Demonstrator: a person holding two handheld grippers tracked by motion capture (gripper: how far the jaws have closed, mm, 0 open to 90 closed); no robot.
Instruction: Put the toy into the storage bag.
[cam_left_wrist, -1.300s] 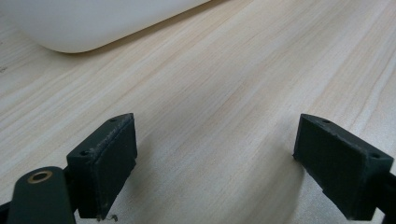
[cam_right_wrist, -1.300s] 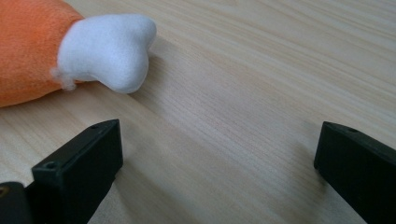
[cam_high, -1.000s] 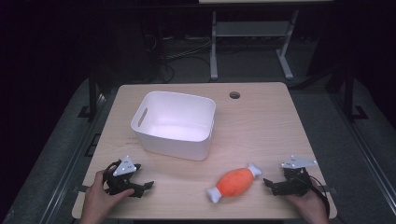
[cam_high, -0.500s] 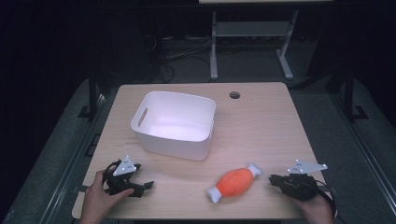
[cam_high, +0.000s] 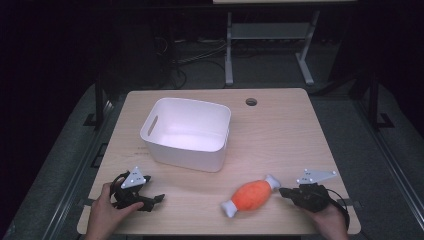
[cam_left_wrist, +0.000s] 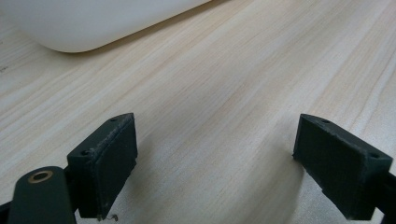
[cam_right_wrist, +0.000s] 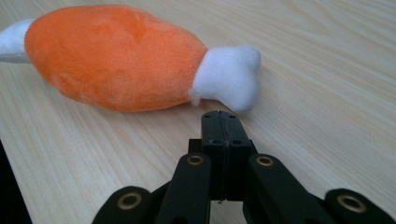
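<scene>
An orange plush drumstick (cam_high: 252, 195) with white ends lies on the wooden table (cam_high: 285, 135) near the front edge, right of centre. My right gripper (cam_high: 285, 191) rests just right of the toy's white knob, a small gap apart. Its jaws have just been closing and are now shut with nothing between them. In the right gripper view the closed tips (cam_right_wrist: 220, 117) point at the knob of the drumstick (cam_right_wrist: 116, 56). My left gripper (cam_high: 156, 198) lies at the front left, open and empty, and its own view shows bare wood between the jaws (cam_left_wrist: 217, 126).
A white plastic bin (cam_high: 187, 132) with a handle slot stands left of the table's centre, and its rounded base (cam_left_wrist: 93, 23) is ahead of the left gripper. A round cable hole (cam_high: 251, 102) sits near the far edge. Dark floor and a metal frame lie beyond.
The right gripper's jaws went from wide open to fully closed, with nothing in them. The drumstick, the bin and the left gripper stayed where they were.
</scene>
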